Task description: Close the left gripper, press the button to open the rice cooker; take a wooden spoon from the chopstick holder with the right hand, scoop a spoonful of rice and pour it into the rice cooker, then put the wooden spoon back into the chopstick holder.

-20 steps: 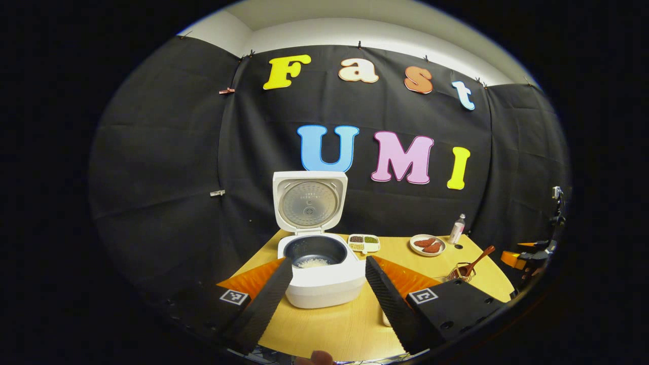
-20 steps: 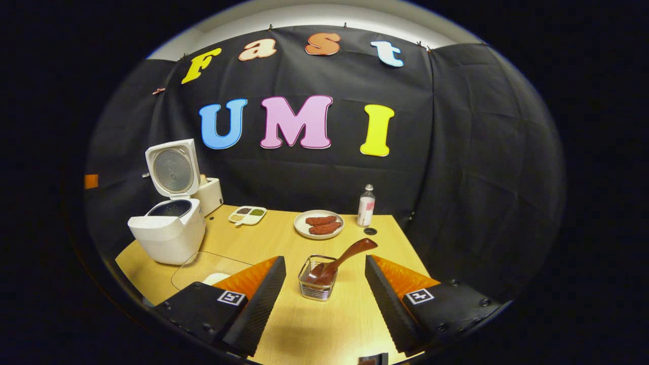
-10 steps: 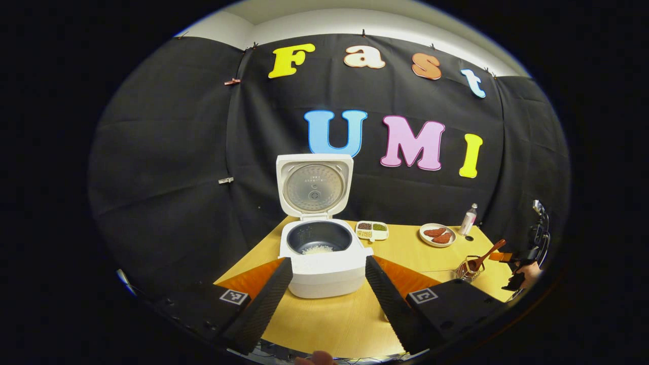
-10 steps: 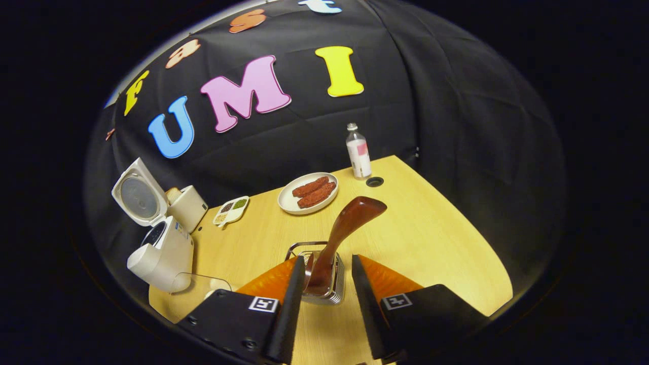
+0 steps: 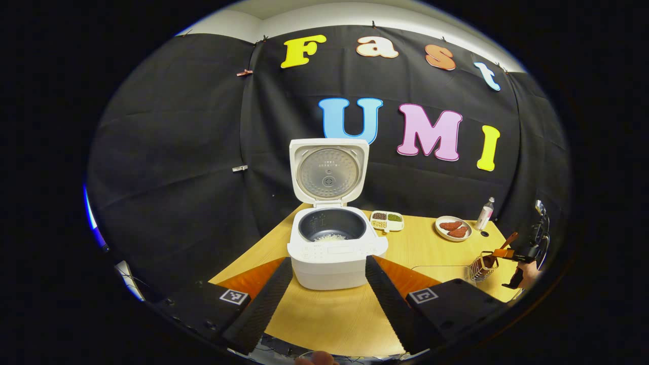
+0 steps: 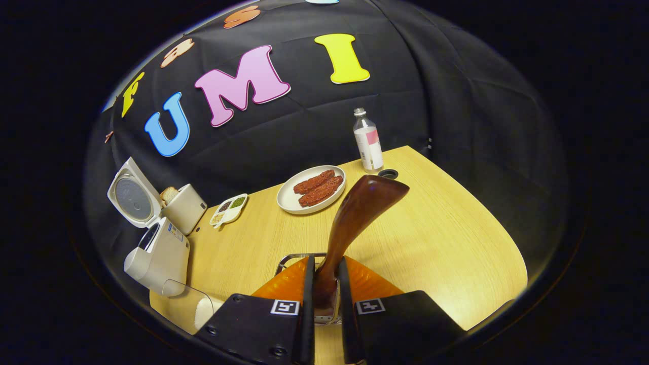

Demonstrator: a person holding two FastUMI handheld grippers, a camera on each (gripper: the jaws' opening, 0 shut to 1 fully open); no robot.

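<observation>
In the right gripper view, the right gripper (image 6: pixel 324 289) is closed narrowly on the lower handle of the wooden spoon (image 6: pixel 357 215), low in the frame centre. The long axis of the spoon rises toward the upper right, out of the chopstick holder (image 6: pixel 294 259). The rice cooker (image 6: pixel 157 256) stands open at the left. The left gripper (image 5: pixel 324 284) is held wide.

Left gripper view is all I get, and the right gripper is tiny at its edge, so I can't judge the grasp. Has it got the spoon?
Observer: Yes. In the right gripper view the right gripper has both fingers pressed on the spoon, low on its handle.
Operator: Is it out of the holder?
Observer: Not yet. The holder rim shows by the fingers, and the spoon's lower end seems down in it.
Operator: Anything behind the cooker?
Observer: A toaster with bread in it stands right behind the cooker.
</observation>
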